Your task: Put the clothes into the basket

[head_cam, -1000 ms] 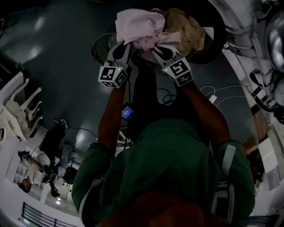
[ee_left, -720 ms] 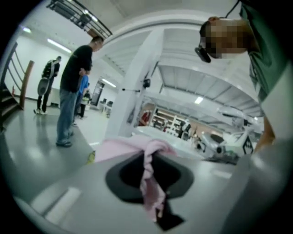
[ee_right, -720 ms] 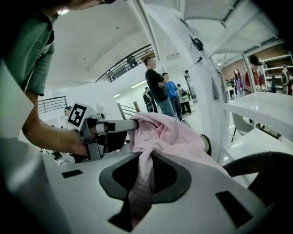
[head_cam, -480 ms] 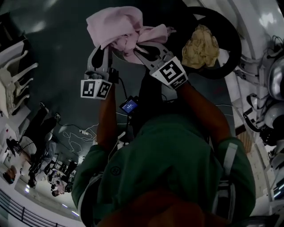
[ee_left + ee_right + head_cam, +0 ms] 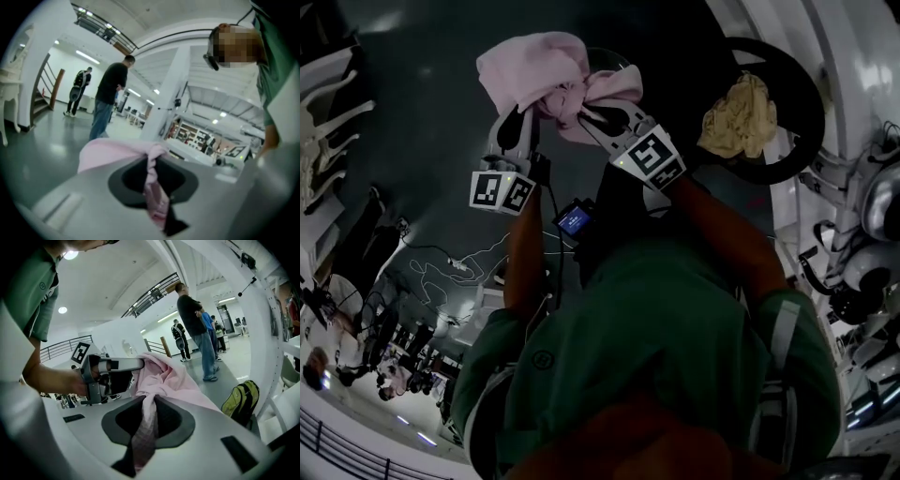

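Black round container point(image 5: 797, 75) serves as landmark. Pink garment point(image 5: 530, 70) hangs to its left, well apart from it. Yellow cloth point(image 5: 736, 117) lies inside the container. Your left gripper point(image 5: 523, 112) and right gripper point(image 5: 589, 114), left of the container, each pinch a twisted fold of the pink garment, jaws narrow.

We look down from the head. Left gripper point(image 5: 523, 114) and right gripper point(image 5: 589, 112) cameras closely face one pink cloth point(image 5: 530, 70).
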### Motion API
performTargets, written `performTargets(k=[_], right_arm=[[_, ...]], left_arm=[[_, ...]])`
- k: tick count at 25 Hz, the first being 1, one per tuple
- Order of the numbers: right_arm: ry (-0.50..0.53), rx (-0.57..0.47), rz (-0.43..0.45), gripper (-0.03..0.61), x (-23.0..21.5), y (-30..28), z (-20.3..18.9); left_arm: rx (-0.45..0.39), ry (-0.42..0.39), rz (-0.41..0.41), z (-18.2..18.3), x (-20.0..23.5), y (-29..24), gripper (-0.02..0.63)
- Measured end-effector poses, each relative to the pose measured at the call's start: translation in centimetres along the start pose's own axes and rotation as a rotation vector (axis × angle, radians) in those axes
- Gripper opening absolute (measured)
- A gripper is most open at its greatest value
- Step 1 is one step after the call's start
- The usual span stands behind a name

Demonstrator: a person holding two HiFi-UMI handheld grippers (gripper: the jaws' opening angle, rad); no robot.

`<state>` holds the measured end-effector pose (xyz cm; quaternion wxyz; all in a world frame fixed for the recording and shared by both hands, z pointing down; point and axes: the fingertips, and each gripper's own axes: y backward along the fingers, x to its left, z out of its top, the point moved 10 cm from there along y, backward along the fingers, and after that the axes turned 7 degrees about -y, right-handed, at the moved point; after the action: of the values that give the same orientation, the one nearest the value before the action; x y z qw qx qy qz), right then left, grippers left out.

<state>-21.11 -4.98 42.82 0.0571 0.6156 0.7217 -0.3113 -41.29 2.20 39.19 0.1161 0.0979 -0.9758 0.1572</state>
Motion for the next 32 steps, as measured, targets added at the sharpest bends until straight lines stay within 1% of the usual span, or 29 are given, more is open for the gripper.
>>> performTargets(k=[6,9,14,17,21,24,26,28,30,32], right_arm=[[-0.073,0.129,-0.064,0.055,-2.6,-3.4,-4.4],[-0.118,0.191,-0.105,0.055,-4.3,-4.7,-6.8],[-0.181,0.266,-0.181,0.055,-6.6,-5.5,-9.8],[-0.229,0.305,-0.213,0.055,-7.6,-5.8,-11.3],[-0.284,0.360,-0.231,0.055,-8.9,-6.9,-12.9],[-0.344,0.406,-0.229,0.057,-9.8,-7.9,-14.0],[-0.398,0.444,-0.202,0.072,-10.5,-8.7,-14.8],[-0.431,0.474,-0.159,0.072,-11.0,-9.3,-15.2],[-0.434,0.493,-0.116,0.075,-11.1,-9.8,-15.1],[-0.420,0.500,-0.103,0.075,-11.2,-9.8,-14.9]], left_arm=[[0.124,0.102,-0.021,-6.4,3.1,-2.3,0.037],[0.188,0.170,-0.031,-9.9,4.2,-4.4,0.037],[0.281,0.265,-0.093,-14.3,4.0,-7.9,0.037],[0.326,0.315,-0.090,-16.5,3.8,-9.3,0.039],[0.402,0.328,-0.073,-18.7,4.1,-10.5,0.044],[0.481,0.315,-0.076,-20.2,4.7,-11.0,0.048],[0.543,0.305,-0.095,-21.0,5.0,-11.3,0.075],[0.585,0.284,-0.105,-21.5,5.1,-11.3,0.077],[0.602,0.254,-0.100,-21.7,5.1,-11.2,0.077],[0.600,0.234,-0.092,-21.6,5.1,-11.0,0.075]])
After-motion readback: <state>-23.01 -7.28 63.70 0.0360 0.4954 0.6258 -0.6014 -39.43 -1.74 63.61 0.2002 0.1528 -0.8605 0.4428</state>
